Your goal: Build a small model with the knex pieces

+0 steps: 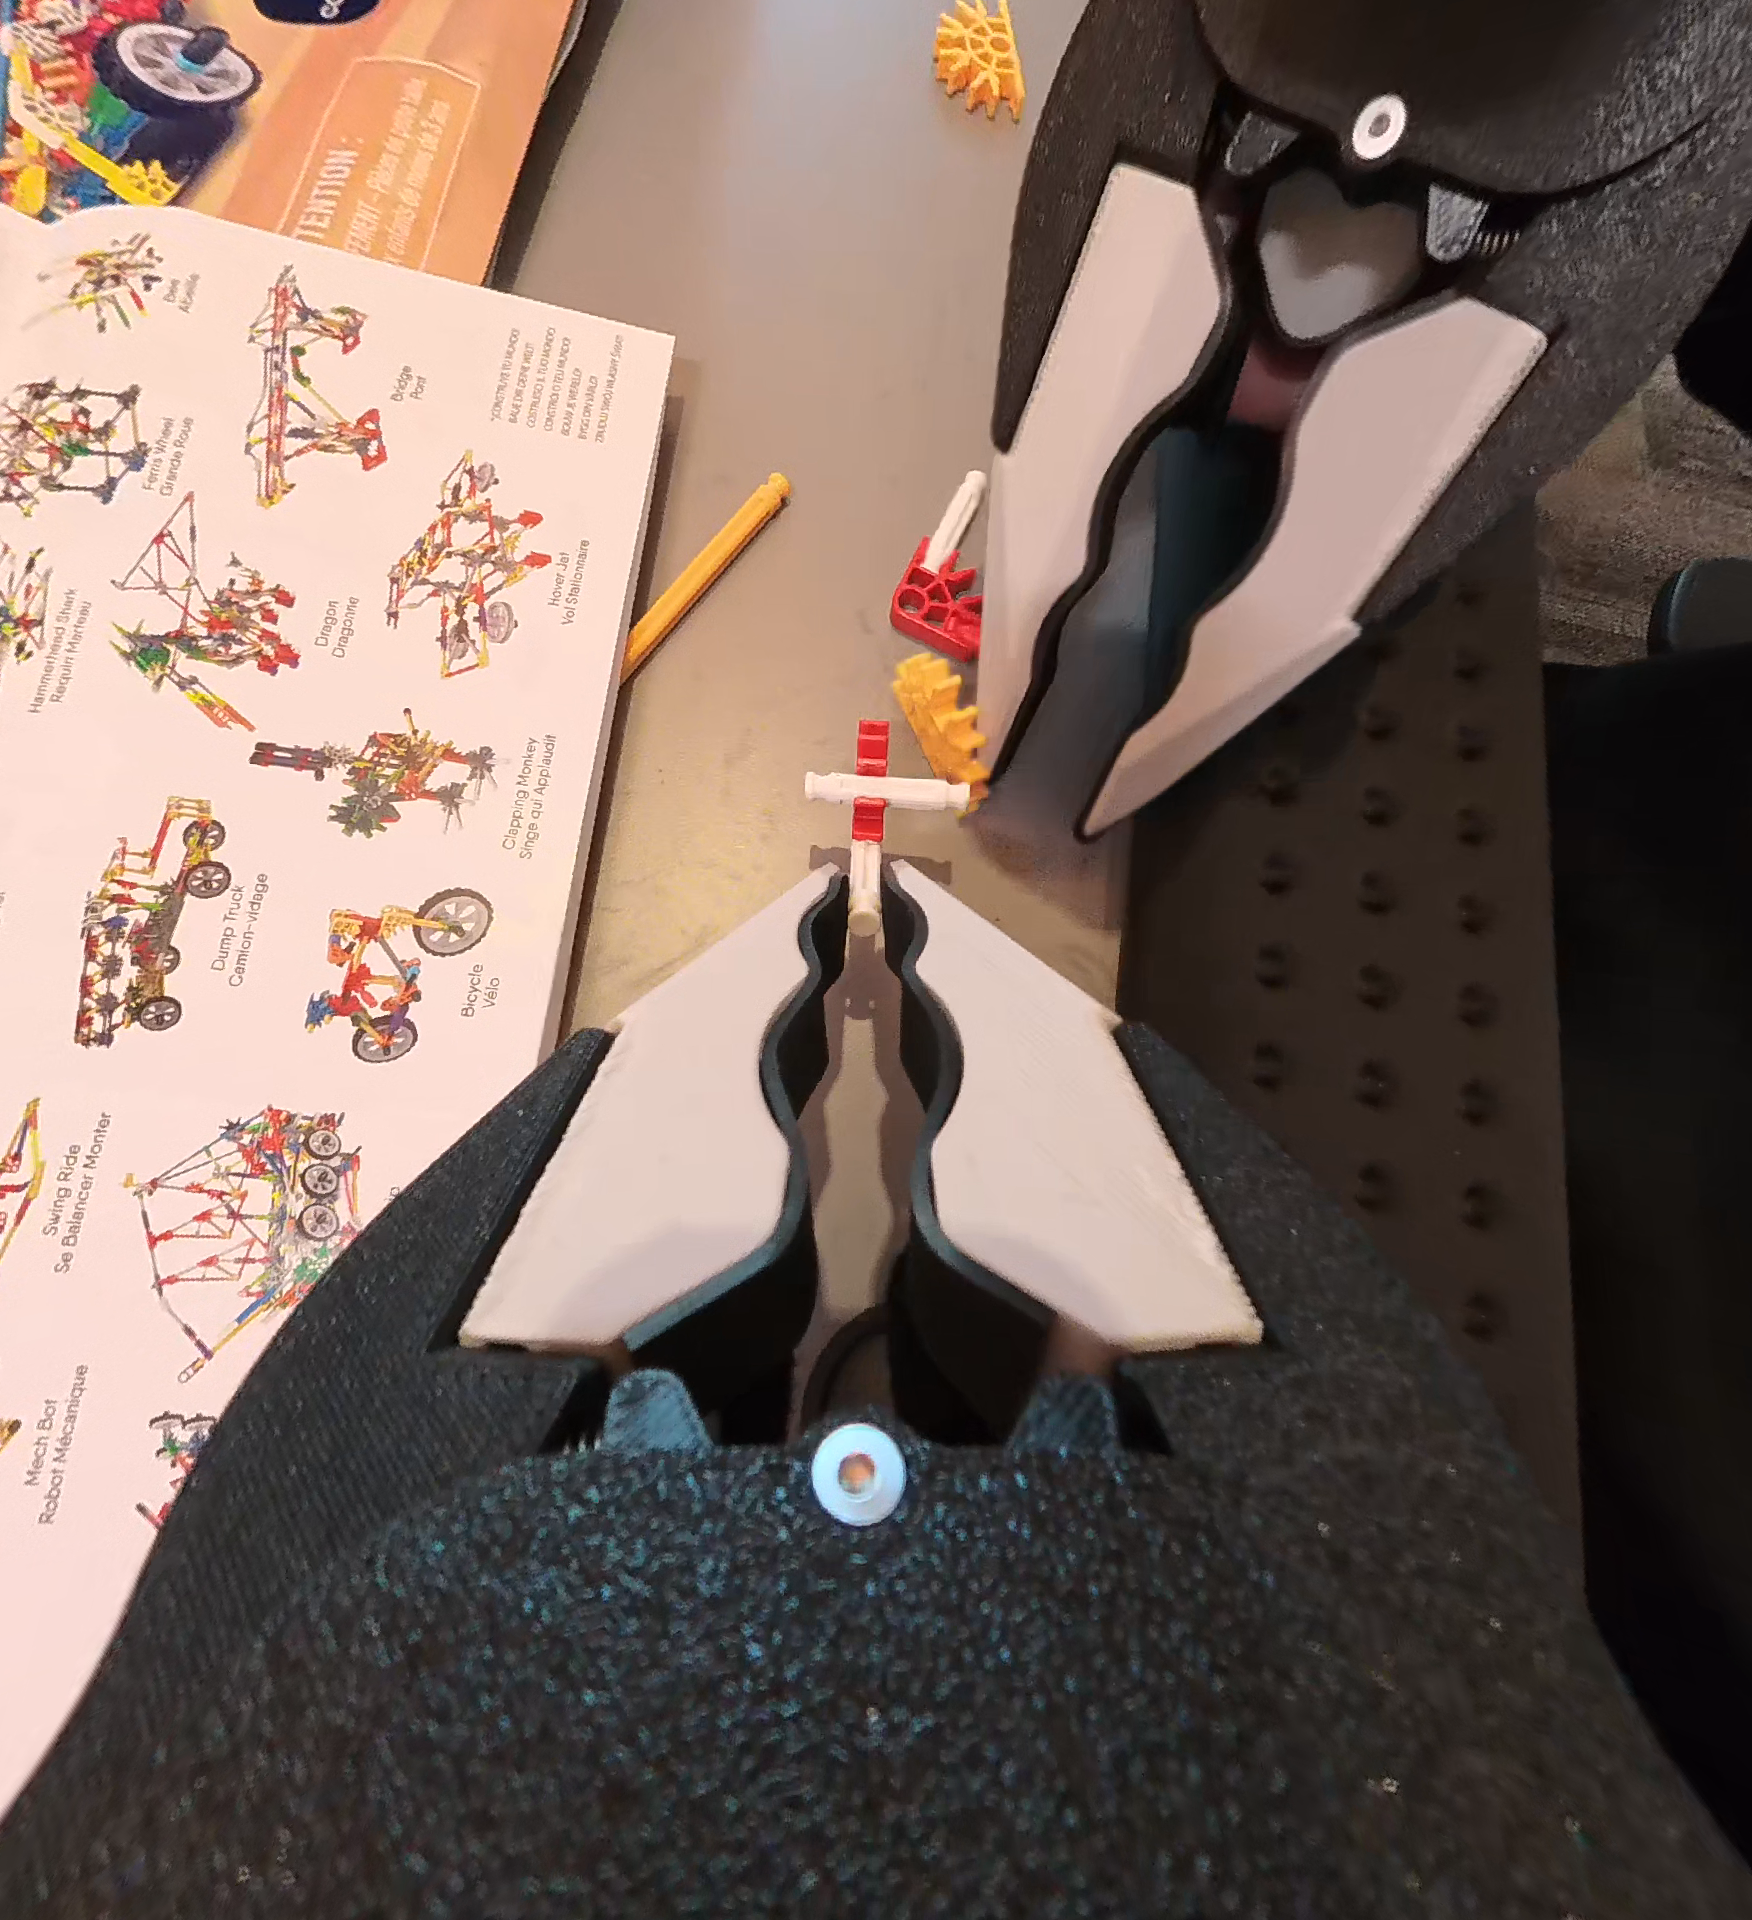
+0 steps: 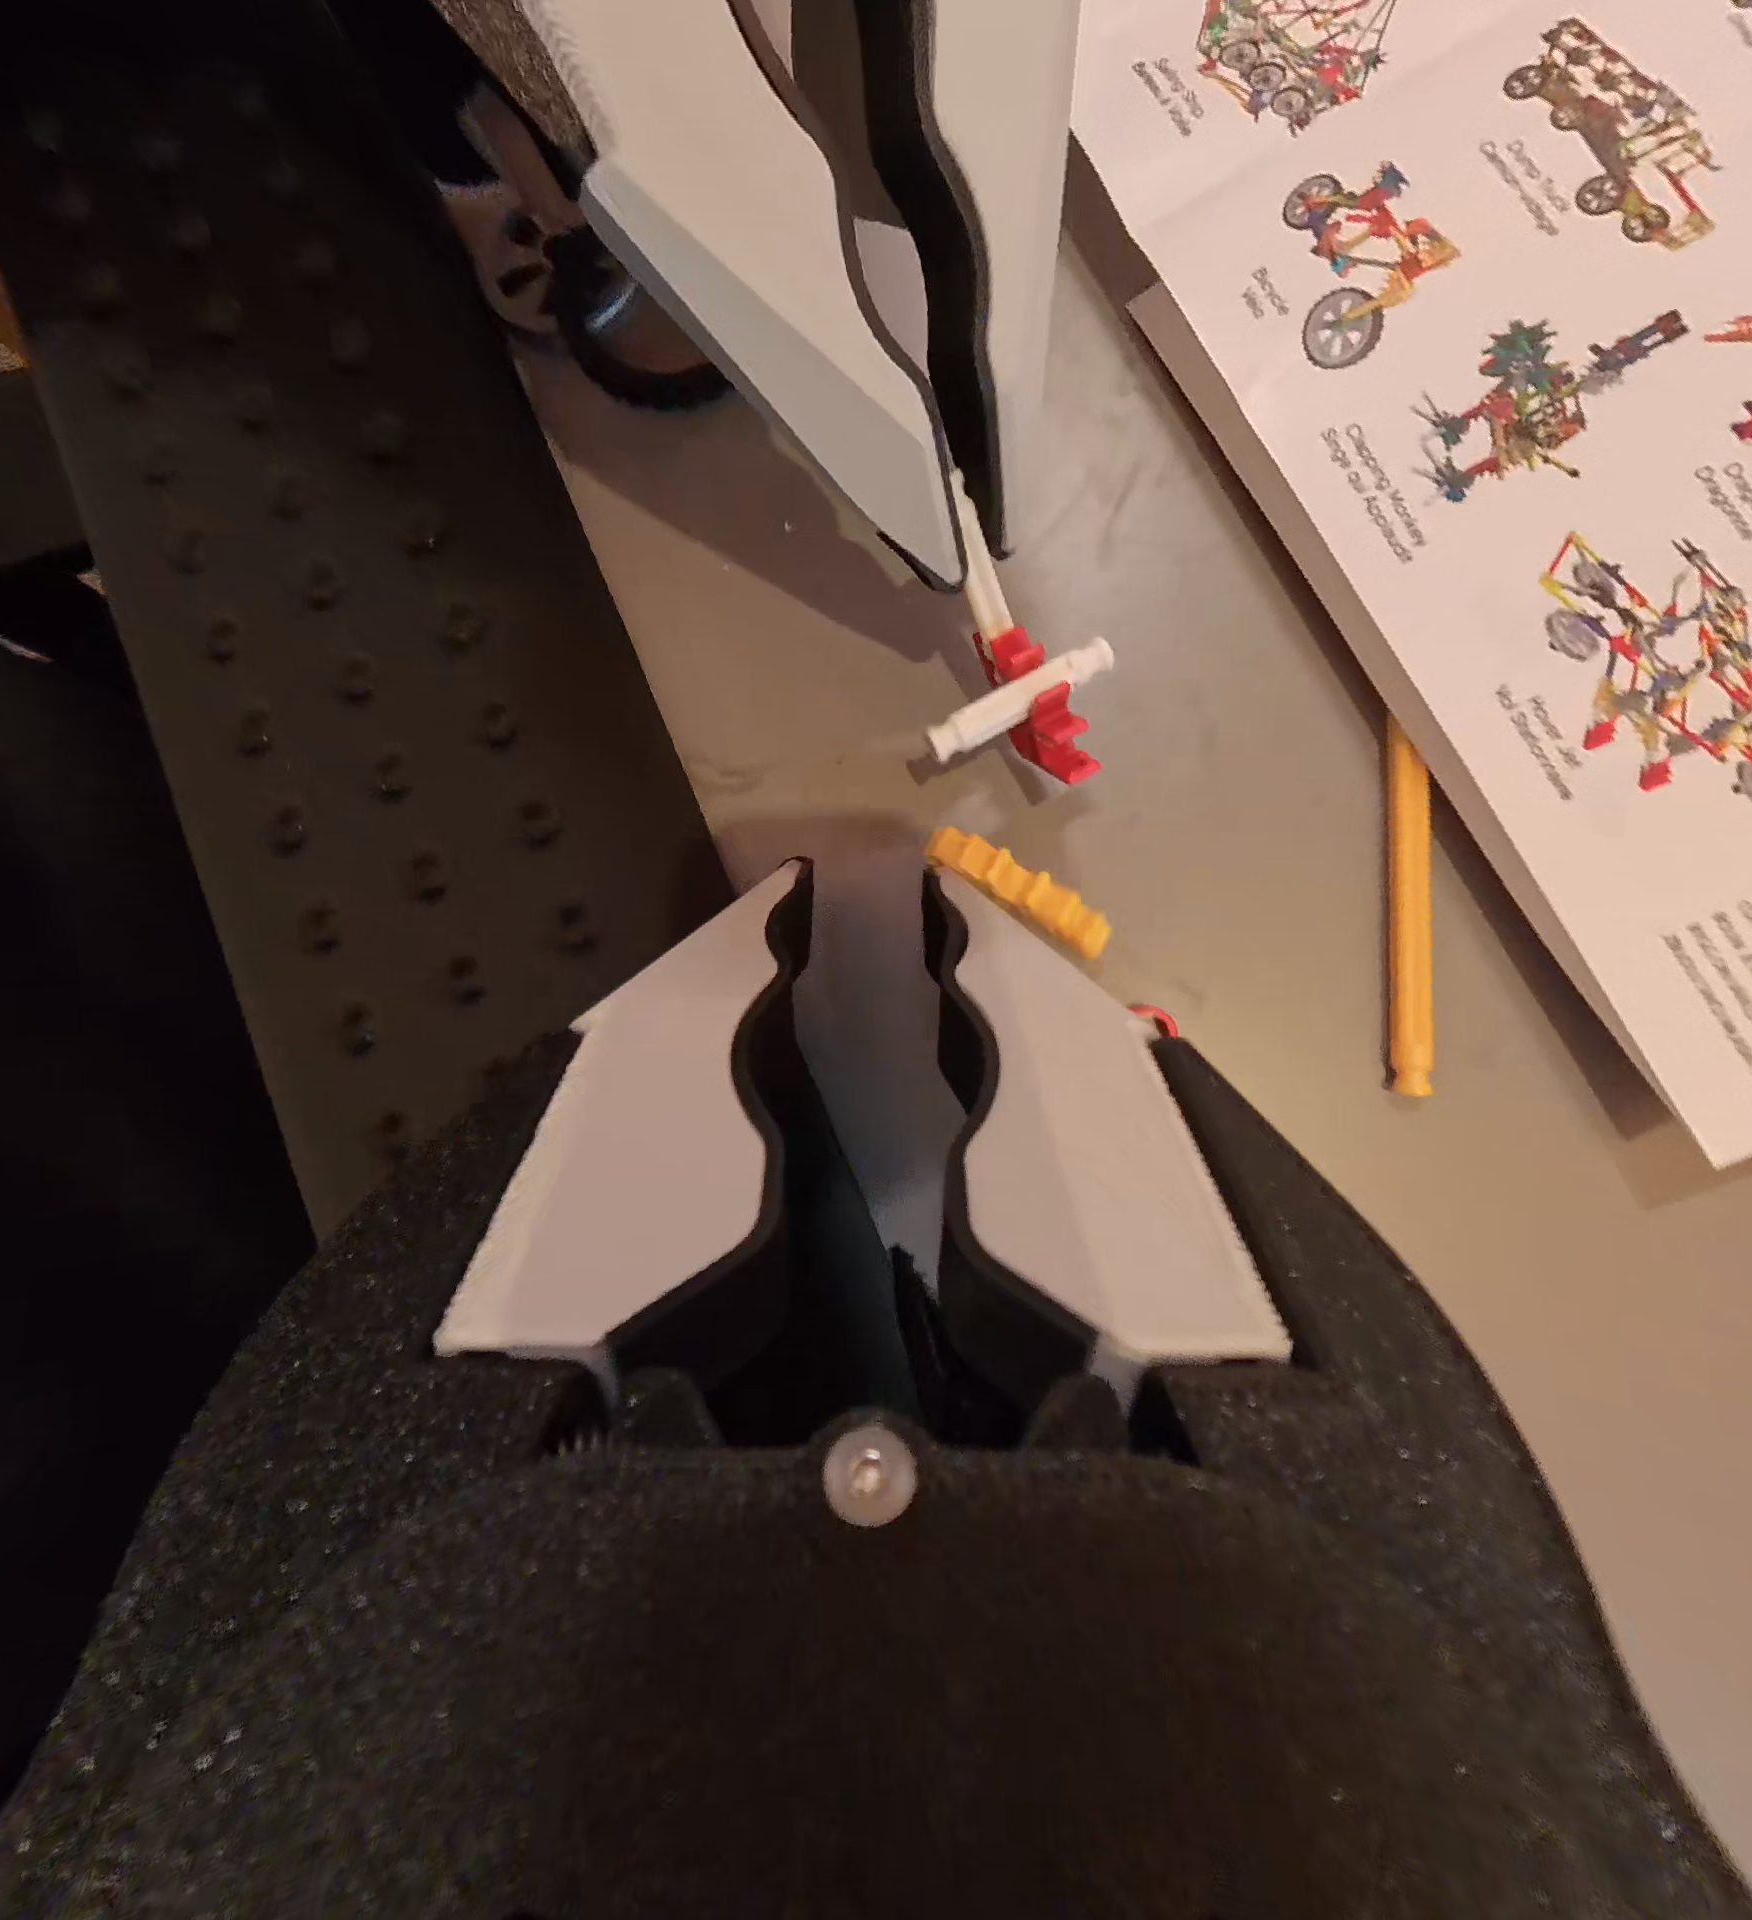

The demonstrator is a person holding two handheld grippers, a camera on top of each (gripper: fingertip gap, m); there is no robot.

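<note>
My left gripper (image 1: 867,873) is shut on the end of a short white rod (image 1: 864,896). The rod plugs into a small red connector (image 1: 872,779), and a second white rod (image 1: 887,792) crosses that connector. The right wrist view shows the same assembly (image 2: 1038,717) sticking out of the left gripper (image 2: 967,561), low over the grey table with its shadow under it. My right gripper (image 2: 864,878) is open and empty, its tips just short of the assembly. A yellow toothed connector (image 2: 1023,894) lies against its right finger. In the left wrist view the right gripper (image 1: 1038,805) comes in from the upper right.
An open instruction booklet (image 1: 280,727) and a toy box (image 1: 384,125) lie at left. A yellow rod (image 1: 706,571) lies beside the booklet. A red connector with a white rod (image 1: 939,592) and another yellow connector (image 1: 981,52) lie farther off. A black perforated surface (image 1: 1371,935) borders the table. A black wheel (image 2: 539,260) lies behind the left gripper. Some 5 centimeters of space lies between my two pairs of fingers.
</note>
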